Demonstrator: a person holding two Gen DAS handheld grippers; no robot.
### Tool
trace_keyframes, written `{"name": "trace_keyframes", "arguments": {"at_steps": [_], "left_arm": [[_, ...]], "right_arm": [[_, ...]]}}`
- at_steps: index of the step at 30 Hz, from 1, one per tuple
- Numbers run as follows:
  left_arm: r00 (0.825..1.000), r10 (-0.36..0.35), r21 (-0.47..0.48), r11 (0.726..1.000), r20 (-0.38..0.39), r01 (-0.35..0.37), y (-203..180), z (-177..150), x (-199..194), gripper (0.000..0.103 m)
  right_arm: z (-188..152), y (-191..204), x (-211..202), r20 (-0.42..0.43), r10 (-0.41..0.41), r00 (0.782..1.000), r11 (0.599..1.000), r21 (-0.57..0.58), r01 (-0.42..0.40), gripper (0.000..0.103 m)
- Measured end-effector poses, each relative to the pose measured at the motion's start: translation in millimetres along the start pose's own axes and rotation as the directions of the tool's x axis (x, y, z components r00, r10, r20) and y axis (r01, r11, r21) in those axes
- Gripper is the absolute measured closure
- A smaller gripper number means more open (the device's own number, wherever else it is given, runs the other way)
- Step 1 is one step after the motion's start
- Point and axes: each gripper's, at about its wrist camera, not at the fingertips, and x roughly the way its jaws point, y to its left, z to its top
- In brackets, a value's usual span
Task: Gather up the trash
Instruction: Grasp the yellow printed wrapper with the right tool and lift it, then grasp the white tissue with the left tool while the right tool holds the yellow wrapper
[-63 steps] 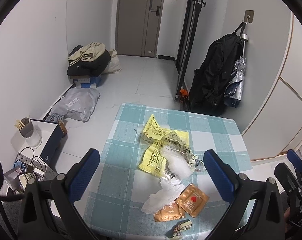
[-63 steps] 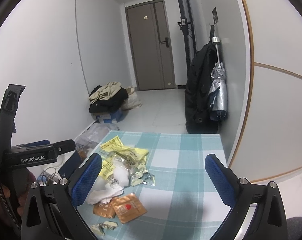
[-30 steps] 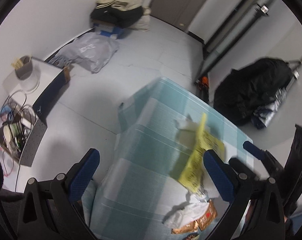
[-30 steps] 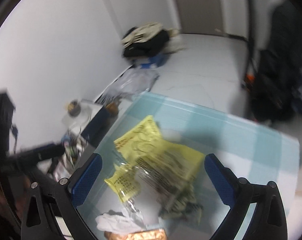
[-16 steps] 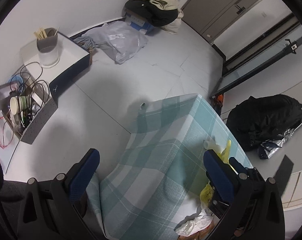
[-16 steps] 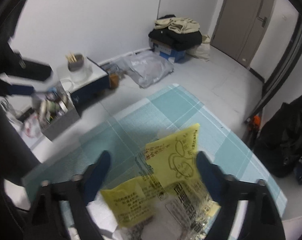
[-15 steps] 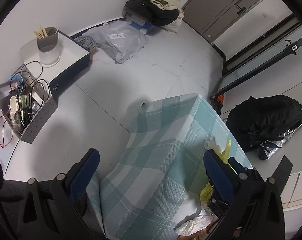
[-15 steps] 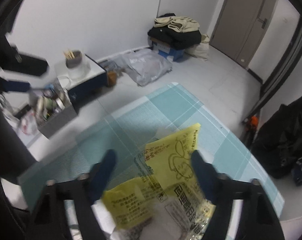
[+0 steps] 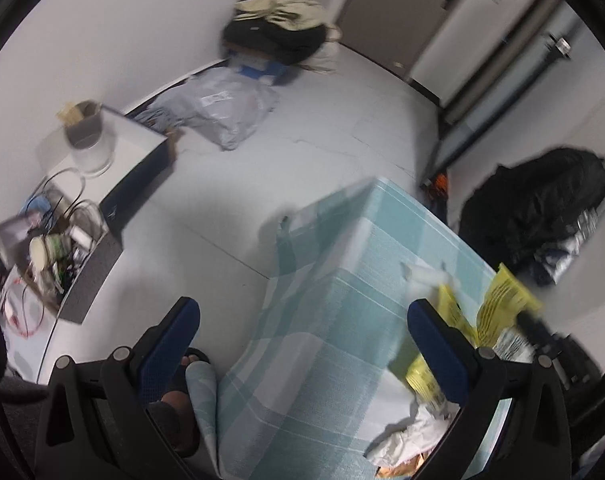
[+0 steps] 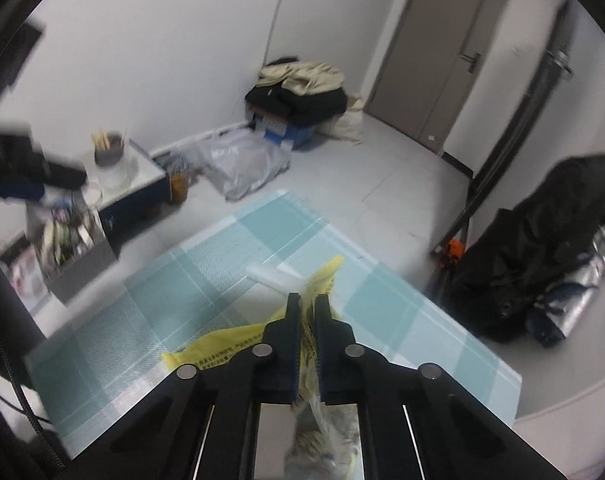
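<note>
My right gripper (image 10: 307, 304) is shut on a yellow printed plastic bag (image 10: 222, 342) that lies on the teal checked tablecloth (image 10: 182, 280). A small white wrapper (image 10: 272, 274) lies just beyond the bag. In the left wrist view the yellow bag (image 9: 498, 308) rises at the right, with the right gripper's black tip beside it. White crumpled tissue (image 9: 402, 438) and an orange packet lie below it. My left gripper (image 9: 302, 332) is open and empty, held over the table's left edge and the floor.
A grey box of cables and cups (image 9: 50, 264) and a white box with a cup (image 9: 90, 144) stand on the floor at left. A grey bag (image 9: 218, 112), piled clothes (image 9: 278, 28) and a black backpack (image 9: 534, 208) lie farther off. A sandalled foot (image 9: 182, 372) is under the table edge.
My right gripper has closed on the yellow bag; half a second ago its fingers were wide apart. The left gripper has swung slightly, staying open off the table's left side.
</note>
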Motion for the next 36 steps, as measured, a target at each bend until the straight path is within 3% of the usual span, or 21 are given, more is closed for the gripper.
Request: {"name": "trace_keyframes", "arguments": {"at_steps": [6, 13, 23, 26, 29, 32, 34, 35, 36], "left_arm": [[0.996, -0.062, 0.096, 0.993, -0.067, 0.068, -23.3, -17.5, 6.9, 0.001], [0.983, -0.077, 0.224, 0.968, -0.168, 0.114, -55.0, -46.4, 15.7, 0.001], [0.929, -0.055, 0.356, 0.914, -0.366, 0.194, -83.2, -90.2, 39.4, 0.003], [0.928, -0.018, 0.419, 0.889, -0.372, 0.185, -93.3, -100.8, 43.5, 0.013], [0.924, 0.031, 0.469, 0.867, -0.382, 0.165, -101.2, -110.1, 49.7, 0.036], [0.943, 0.06, 0.522, 0.843, -0.328, 0.128, -108.1, -114.7, 44.3, 0.044], [0.947, 0.07, 0.543, 0.831, -0.315, 0.119, -112.1, -117.1, 43.7, 0.057], [0.944, 0.078, 0.549, 0.827, -0.32, 0.118, -112.2, -119.3, 44.3, 0.071], [0.943, 0.077, 0.547, 0.829, -0.325, 0.12, -111.5, -120.7, 44.3, 0.073]], "right_arm": [[-10.9, -49.1, -45.4, 0.064, 0.081, 0.995, 0.972, 0.216, -0.092, 0.1], [-36.3, -74.1, -76.2, 0.119, 0.089, 0.989, 0.935, 0.331, -0.124, 0.101], [-71.9, -87.2, -104.9, 0.158, 0.056, 0.986, 0.912, 0.394, -0.115, 0.101], [-81.8, -87.4, -108.2, 0.16, 0.06, 0.985, 0.909, 0.399, -0.12, 0.101], [-90.1, -86.2, -109.2, 0.157, 0.06, 0.986, 0.906, 0.407, -0.12, 0.101], [-93.8, -85.5, -111.4, 0.162, 0.061, 0.985, 0.904, 0.409, -0.124, 0.101], [-94.6, -85.3, -113.2, 0.164, 0.064, 0.984, 0.905, 0.406, -0.126, 0.101], [-94.4, -85.8, -113.5, 0.166, 0.065, 0.984, 0.906, 0.404, -0.128, 0.101], [-95.5, -85.7, -114.6, 0.167, 0.067, 0.984, 0.906, 0.402, -0.13, 0.101]]}}
